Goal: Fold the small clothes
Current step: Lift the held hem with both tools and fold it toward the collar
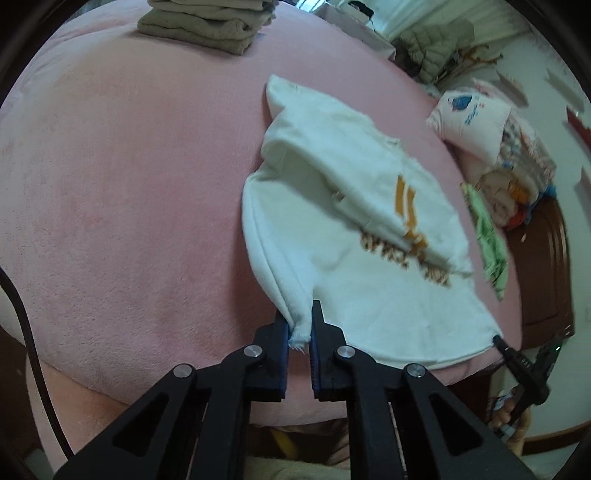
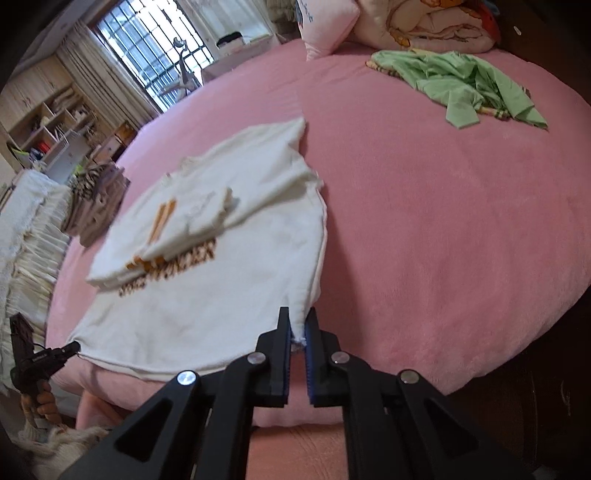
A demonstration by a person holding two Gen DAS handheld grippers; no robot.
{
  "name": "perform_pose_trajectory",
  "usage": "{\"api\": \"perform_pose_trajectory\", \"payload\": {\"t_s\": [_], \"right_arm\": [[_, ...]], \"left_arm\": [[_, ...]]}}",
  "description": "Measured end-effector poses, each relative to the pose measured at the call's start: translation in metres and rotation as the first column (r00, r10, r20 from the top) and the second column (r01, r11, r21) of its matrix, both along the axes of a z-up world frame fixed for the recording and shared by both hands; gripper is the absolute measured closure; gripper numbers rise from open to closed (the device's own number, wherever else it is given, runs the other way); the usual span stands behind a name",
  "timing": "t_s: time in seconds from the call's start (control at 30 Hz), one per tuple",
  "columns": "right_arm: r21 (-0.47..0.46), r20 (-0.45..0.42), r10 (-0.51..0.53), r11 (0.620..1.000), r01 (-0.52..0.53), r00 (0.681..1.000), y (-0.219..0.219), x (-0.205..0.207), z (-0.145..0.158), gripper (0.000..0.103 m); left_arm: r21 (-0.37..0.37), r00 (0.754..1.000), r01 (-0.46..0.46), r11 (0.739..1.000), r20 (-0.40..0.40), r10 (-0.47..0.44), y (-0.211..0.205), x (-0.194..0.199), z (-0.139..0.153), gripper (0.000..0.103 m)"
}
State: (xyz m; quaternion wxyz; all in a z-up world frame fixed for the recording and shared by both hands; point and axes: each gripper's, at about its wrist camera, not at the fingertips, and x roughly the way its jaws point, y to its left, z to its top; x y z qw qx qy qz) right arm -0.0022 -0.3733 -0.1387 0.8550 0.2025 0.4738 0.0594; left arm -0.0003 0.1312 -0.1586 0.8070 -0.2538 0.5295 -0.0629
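**Both grippers pinch the near hem corners of a white top on the pink bed**

Nearest, the left gripper (image 1: 300,325) has its jaws pressed together on the near left corner of the white top (image 1: 369,295), a frayed bit of cloth showing between the blue pads; the right gripper (image 2: 298,330) is clamped the same way on the near right corner; each gripper shows small at the far hem corner in the other's view. The top lies on the pink bed cover (image 1: 129,221) close to the near edge, its sleeves folded in over the chest, orange stripes and brown lettering showing; the pinched corners are raised off the cover. Further off, a crumpled green garment (image 2: 465,88) lies well apart to the right; a pile of folded grey clothes (image 1: 207,26) sits at the far left; pillows and a rolled quilt (image 2: 424,22) lie beyond.
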Motion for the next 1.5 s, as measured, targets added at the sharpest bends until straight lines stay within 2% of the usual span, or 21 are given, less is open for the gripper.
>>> {"api": "perform_pose_trajectory", "payload": {"t_s": [0.2,0.3,0.53,0.67,0.77,0.97,1.13,1.23,1.37,1.43,1.47,1.5], "right_arm": [[0.019,0.093,0.000,1.000,-0.002,0.996,0.003,0.028,0.039,0.097],[0.024,0.116,-0.014,1.000,0.011,0.993,0.002,0.046,0.051,0.097],[0.026,0.138,-0.041,0.999,0.038,0.990,0.001,0.096,0.064,0.098],[0.035,0.125,-0.072,0.997,0.068,0.990,0.000,0.134,0.058,0.098],[0.021,0.103,-0.075,0.997,0.073,0.992,0.004,0.165,0.047,0.098],[-0.021,0.026,-0.062,0.998,0.063,0.998,0.024,0.226,0.009,0.098],[-0.062,-0.067,-0.081,0.995,0.077,0.995,0.034,0.257,-0.028,0.097],[-0.070,-0.142,-0.100,0.993,0.091,0.985,0.032,0.266,-0.047,0.097],[-0.114,-0.136,-0.090,0.991,0.075,0.987,0.036,0.264,-0.042,0.095],[-0.152,-0.113,-0.090,0.986,0.073,0.990,0.039,0.262,-0.032,0.090],[-0.170,-0.100,-0.095,0.982,0.077,0.990,0.039,0.260,-0.026,0.082],[-0.185,-0.083,-0.106,0.979,0.090,0.991,0.038,0.257,-0.020,0.067]], "left_arm": [[-0.086,0.995,-0.082,0.993,0.049,0.086,0.003,0.028,0.032,0.096],[-0.113,0.988,-0.143,0.983,0.047,0.149,0.010,0.046,0.045,0.096],[-0.095,0.966,-0.250,0.963,0.048,0.256,0.018,0.100,0.065,0.097],[-0.096,0.950,-0.306,0.947,0.028,0.310,0.026,0.140,0.064,0.097],[-0.064,0.944,-0.327,0.943,0.025,0.330,0.025,0.173,0.055,0.098],[0.000,0.939,-0.344,0.939,-0.014,0.344,0.025,0.224,0.022,0.099],[0.032,0.942,-0.333,0.942,-0.041,0.334,0.024,0.243,-0.004,0.099],[0.049,0.949,-0.311,0.949,-0.031,0.312,0.021,0.246,-0.008,0.099],[0.084,0.965,-0.262,0.961,0.016,0.262,0.013,0.240,0.005,0.099],[0.113,0.973,-0.229,0.967,0.049,0.224,0.007,0.232,0.016,0.097],[0.127,0.977,-0.209,0.970,0.065,0.202,0.001,0.227,0.022,0.095],[0.141,0.981,-0.189,0.972,0.074,0.180,-0.004,0.221,0.027,0.095]]}}
